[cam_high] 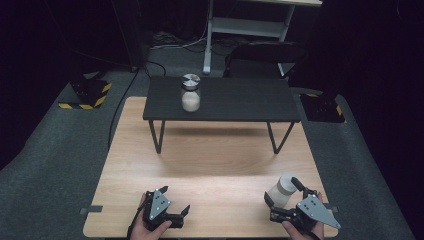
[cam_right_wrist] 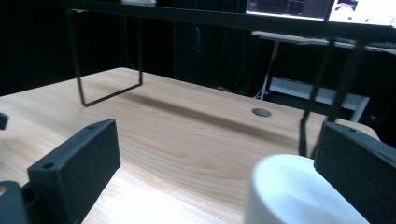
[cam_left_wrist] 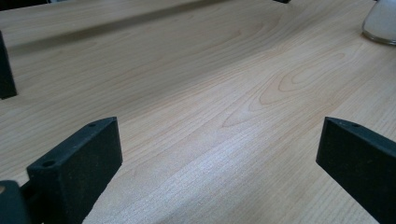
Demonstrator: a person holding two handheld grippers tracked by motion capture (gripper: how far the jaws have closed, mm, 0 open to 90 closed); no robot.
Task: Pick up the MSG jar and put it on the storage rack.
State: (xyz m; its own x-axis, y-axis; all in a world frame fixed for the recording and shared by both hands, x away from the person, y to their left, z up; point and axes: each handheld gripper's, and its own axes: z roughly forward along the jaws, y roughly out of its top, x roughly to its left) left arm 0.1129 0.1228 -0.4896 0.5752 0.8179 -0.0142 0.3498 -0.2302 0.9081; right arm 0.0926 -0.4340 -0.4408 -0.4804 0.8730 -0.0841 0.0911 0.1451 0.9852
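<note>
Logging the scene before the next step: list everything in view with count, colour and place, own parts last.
White cup: one, white, near right of the wooden table, between the right gripper's open jaws.
Glass jar: one, clear with white contents and a silver lid, left part of the black shelf.
Black shelf: one, black, on thin legs at the table's far edge.
Wooden table: one, light wood, centre.
Chair: one, black, behind the shelf.
Left gripper: one, black, near left, open and holding nothing.
Right gripper: one, black, near right, open around the cup.
</note>
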